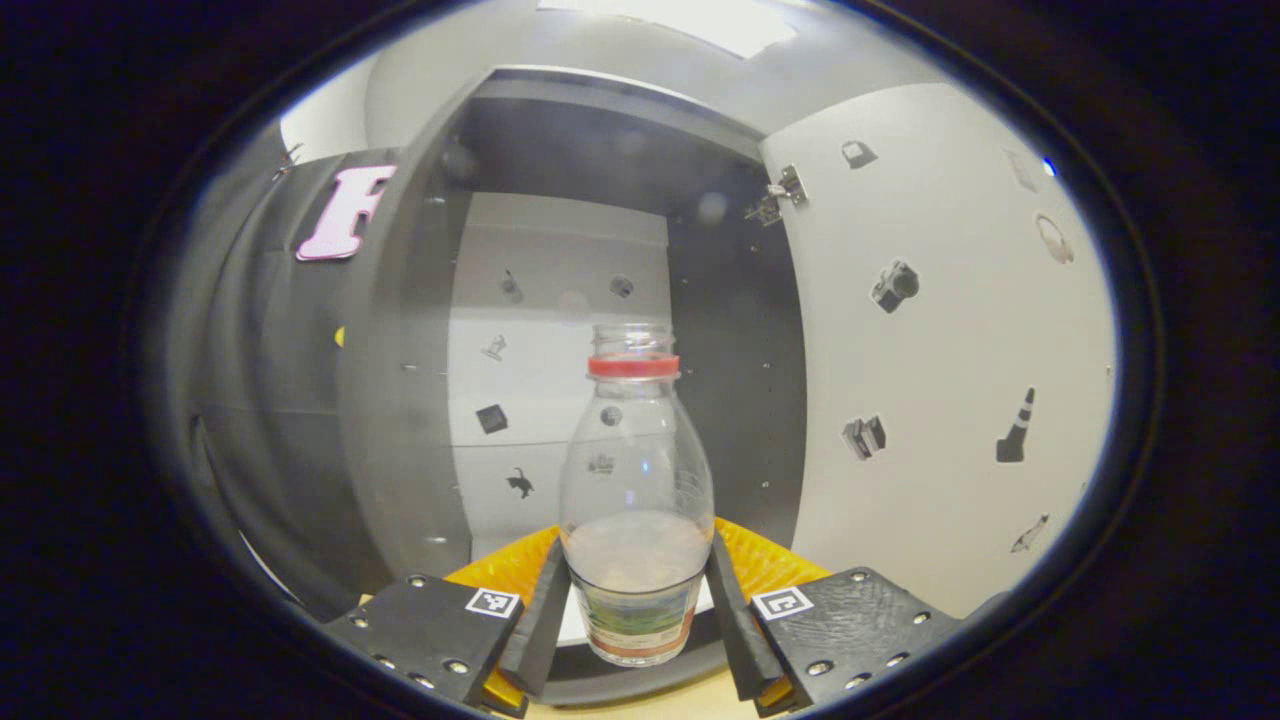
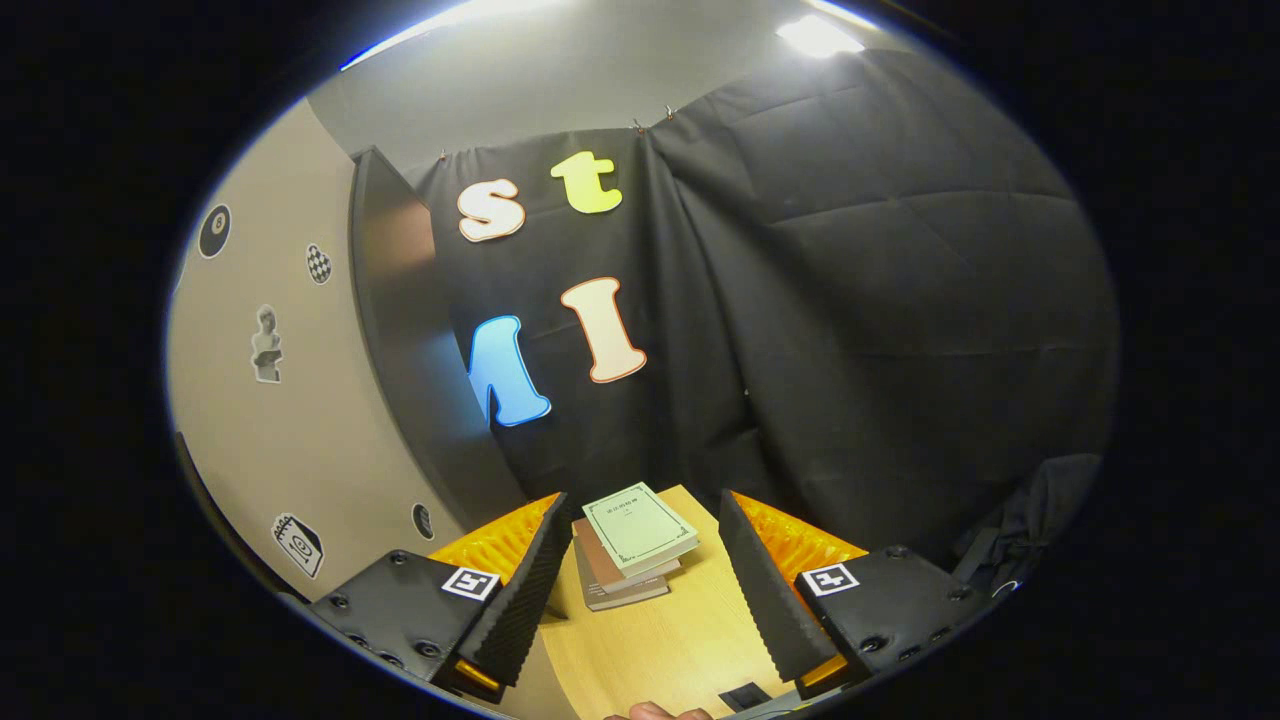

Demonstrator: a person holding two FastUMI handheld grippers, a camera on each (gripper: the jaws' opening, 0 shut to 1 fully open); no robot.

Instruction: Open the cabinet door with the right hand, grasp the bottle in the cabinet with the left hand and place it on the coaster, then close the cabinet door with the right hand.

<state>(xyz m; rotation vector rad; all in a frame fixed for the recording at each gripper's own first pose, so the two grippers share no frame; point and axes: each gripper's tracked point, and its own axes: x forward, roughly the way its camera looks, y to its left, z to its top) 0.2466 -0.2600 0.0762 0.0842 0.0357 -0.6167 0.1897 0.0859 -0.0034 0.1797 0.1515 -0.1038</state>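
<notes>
A clear bottle (image 1: 636, 480) with a red neck ring, no cap and a little cloudy liquid stands upright in the mouth of the open dark cabinet (image 1: 560, 130). My left gripper (image 1: 640, 625) is shut on its lower part, one finger pressing each side by the label. The pale cabinet door (image 1: 950, 330), dotted with stickers, stands swung open on the right. In the right gripper view, my right gripper (image 2: 645, 600) is open above the wooden table (image 2: 680, 650) with nothing between its fingers. The open door (image 2: 300, 420) rises at its left.
A stack of books (image 2: 630, 545) lies on the table just ahead of the right gripper. A small dark flat piece (image 2: 745, 695) and a fingertip (image 2: 655, 712) show at the table's near edge. The cabinet's back panel (image 1: 540, 330) carries several small stickers.
</notes>
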